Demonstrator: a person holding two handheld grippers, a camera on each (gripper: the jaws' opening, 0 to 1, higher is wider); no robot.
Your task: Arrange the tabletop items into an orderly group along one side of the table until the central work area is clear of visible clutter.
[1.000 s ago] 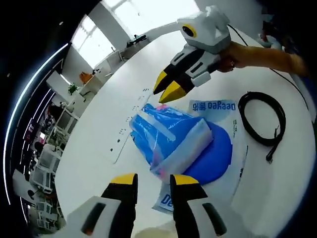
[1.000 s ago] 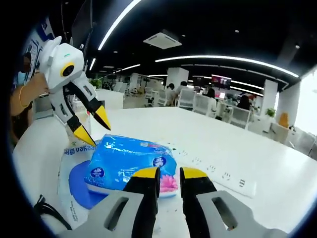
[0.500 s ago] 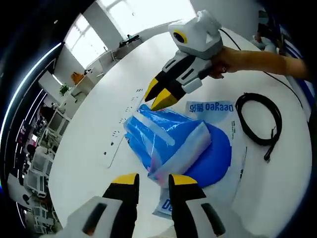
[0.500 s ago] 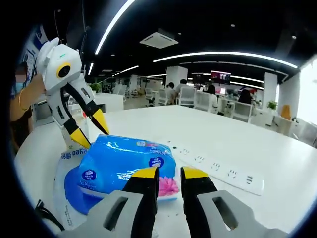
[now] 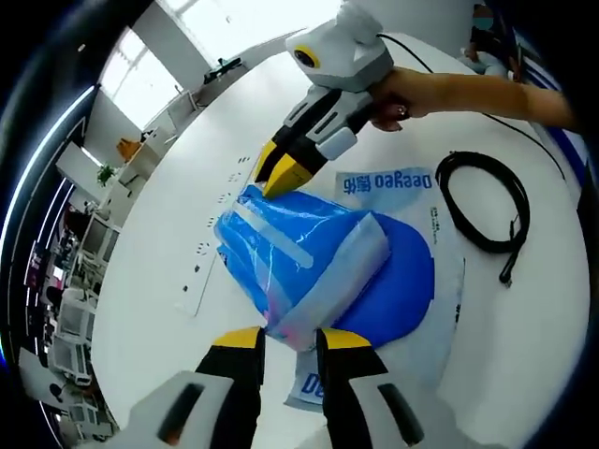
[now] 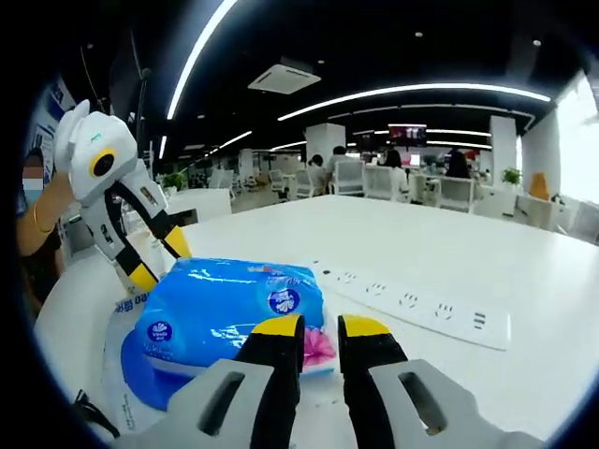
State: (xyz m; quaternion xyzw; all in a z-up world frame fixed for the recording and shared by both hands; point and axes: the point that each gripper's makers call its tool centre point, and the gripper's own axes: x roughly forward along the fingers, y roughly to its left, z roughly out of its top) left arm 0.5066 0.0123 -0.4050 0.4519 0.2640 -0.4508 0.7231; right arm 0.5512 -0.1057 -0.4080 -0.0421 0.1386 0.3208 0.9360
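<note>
Both tongs had been brought closer to the blue tissue pack than a second before. The left tongs were seen at one end of the pack with their tips a little apart, and the right tongs at the other end, also slightly apart. Nothing was gripped yet. The pack was lying on a blue and white bag, flat on the white counter. A black cable was coiled just beside the bag. A white power strip was set near the pack.
</note>
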